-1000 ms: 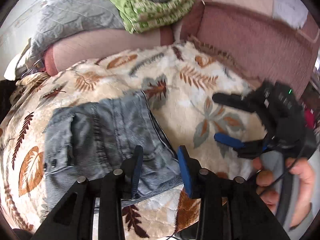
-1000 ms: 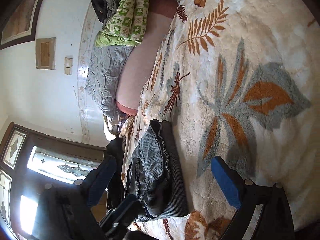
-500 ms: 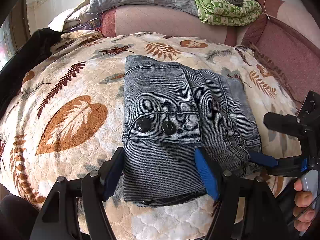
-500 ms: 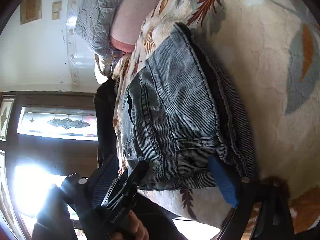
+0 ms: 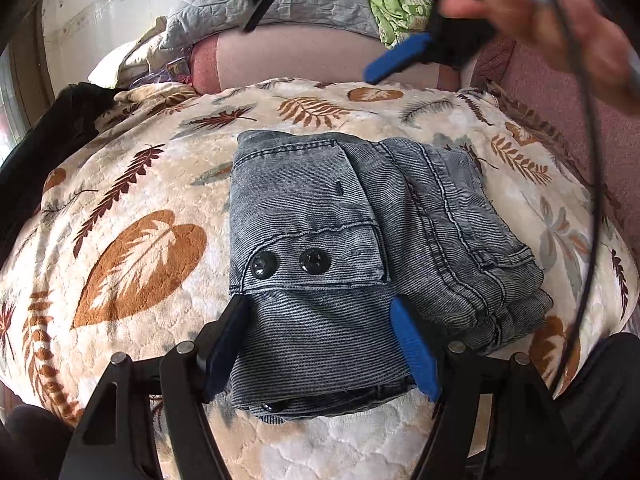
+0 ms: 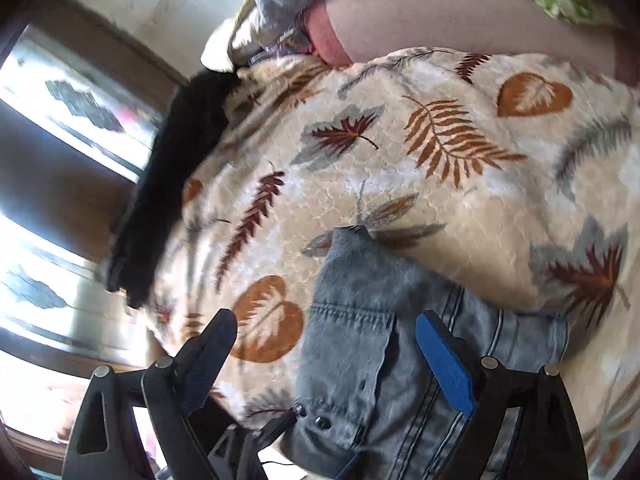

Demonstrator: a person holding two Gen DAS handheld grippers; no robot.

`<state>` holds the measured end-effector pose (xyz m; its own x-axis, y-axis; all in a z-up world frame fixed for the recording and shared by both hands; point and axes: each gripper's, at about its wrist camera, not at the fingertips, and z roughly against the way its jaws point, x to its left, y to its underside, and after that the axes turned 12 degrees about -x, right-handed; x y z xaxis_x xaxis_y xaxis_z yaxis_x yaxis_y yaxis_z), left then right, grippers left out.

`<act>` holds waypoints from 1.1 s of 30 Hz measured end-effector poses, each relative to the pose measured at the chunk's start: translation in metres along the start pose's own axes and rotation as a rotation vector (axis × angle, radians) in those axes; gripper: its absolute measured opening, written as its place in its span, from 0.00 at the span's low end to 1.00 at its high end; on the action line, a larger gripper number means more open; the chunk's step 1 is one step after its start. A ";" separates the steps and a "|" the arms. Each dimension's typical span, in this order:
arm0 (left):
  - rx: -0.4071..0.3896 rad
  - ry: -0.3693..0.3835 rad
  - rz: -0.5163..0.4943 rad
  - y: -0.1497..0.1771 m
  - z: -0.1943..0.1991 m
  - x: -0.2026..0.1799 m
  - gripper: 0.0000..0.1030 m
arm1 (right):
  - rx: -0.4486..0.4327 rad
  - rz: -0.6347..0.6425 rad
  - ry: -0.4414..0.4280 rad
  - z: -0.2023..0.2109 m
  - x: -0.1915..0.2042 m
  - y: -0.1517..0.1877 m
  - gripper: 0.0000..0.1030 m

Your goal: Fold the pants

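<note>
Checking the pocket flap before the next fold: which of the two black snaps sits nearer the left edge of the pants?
The left snap, closest to the folded side edge; the other snap sits toward mid-flap.

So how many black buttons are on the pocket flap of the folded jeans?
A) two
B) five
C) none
A: in the left wrist view two round black buttons sit side by side on the pocket flap of the folded jeans, which lie on the leaf-print blanket.
</note>
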<state>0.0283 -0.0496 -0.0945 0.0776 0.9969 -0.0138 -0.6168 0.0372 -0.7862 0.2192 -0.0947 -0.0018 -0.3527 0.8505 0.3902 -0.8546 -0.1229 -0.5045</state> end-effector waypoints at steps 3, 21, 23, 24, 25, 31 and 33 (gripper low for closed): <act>-0.003 0.003 0.008 0.001 0.001 0.001 0.71 | 0.114 0.184 0.160 -0.056 0.023 -0.023 0.90; -0.023 0.025 -0.009 0.002 0.001 0.004 0.73 | 0.347 0.400 0.395 -0.155 0.036 -0.021 0.10; -0.029 0.024 0.002 0.003 0.001 0.005 0.73 | 0.324 0.400 0.392 -0.154 0.031 -0.012 0.14; -0.034 0.023 0.002 0.003 0.002 0.005 0.73 | 0.300 0.379 0.380 -0.151 0.029 -0.013 0.21; -0.036 0.028 0.005 0.003 0.003 0.006 0.73 | 0.265 0.337 0.359 -0.143 0.026 -0.015 0.26; -0.115 0.068 0.168 -0.011 0.036 0.033 0.73 | 0.009 0.109 0.227 -0.048 -0.007 -0.013 0.51; -0.165 0.055 0.188 -0.019 0.047 0.037 0.73 | -0.029 0.045 0.171 -0.022 -0.014 0.005 0.51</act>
<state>0.0060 -0.0101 -0.0510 0.0190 0.9798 -0.1992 -0.4888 -0.1647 -0.8567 0.2278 -0.0956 -0.0267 -0.3186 0.9193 0.2309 -0.8272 -0.1507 -0.5413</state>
